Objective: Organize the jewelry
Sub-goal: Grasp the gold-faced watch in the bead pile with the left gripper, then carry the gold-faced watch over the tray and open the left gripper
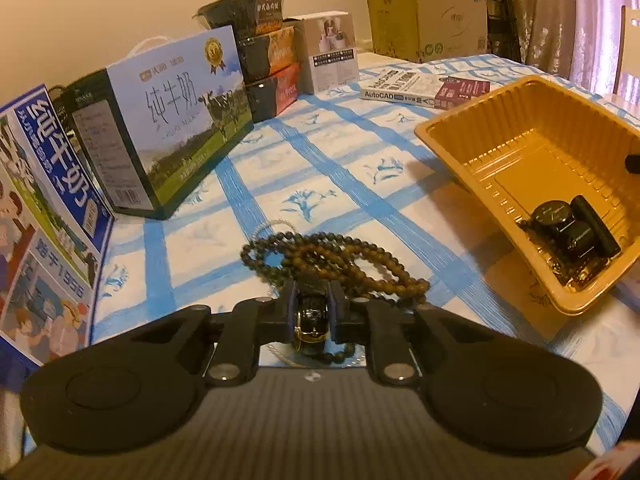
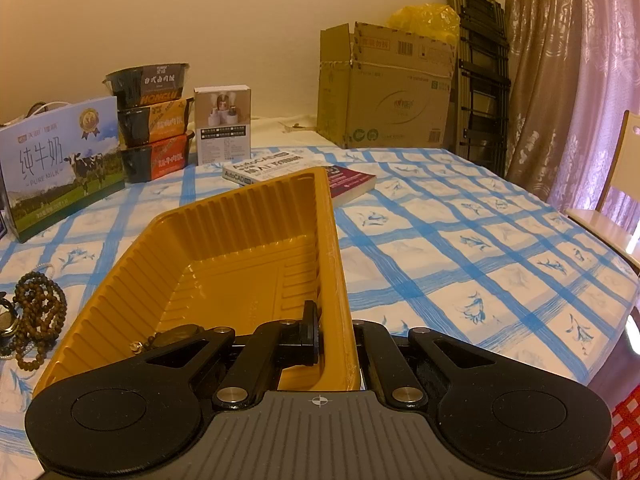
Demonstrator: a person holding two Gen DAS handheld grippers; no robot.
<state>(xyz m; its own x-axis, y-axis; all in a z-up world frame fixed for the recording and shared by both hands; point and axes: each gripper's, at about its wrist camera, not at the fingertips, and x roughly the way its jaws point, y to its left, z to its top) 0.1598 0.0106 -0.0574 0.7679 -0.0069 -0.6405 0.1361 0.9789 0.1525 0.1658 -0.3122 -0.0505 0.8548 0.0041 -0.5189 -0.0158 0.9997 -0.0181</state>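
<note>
My left gripper is shut on a black watch with a gold buckle, right over a pile of brown bead strands on the blue-checked tablecloth. A gold plastic tray stands to the right, tilted, with a black watch in its near corner. My right gripper is shut on the right wall of the gold tray; one finger is inside it, the other is hidden outside. The bead pile lies left of the tray, with a watch face beside it.
Milk cartons and stacked food boxes line the left and back. An AutoCAD book lies behind the tray. A cardboard box, a folded ladder and a curtain stand at the back right. A chair is at the right edge.
</note>
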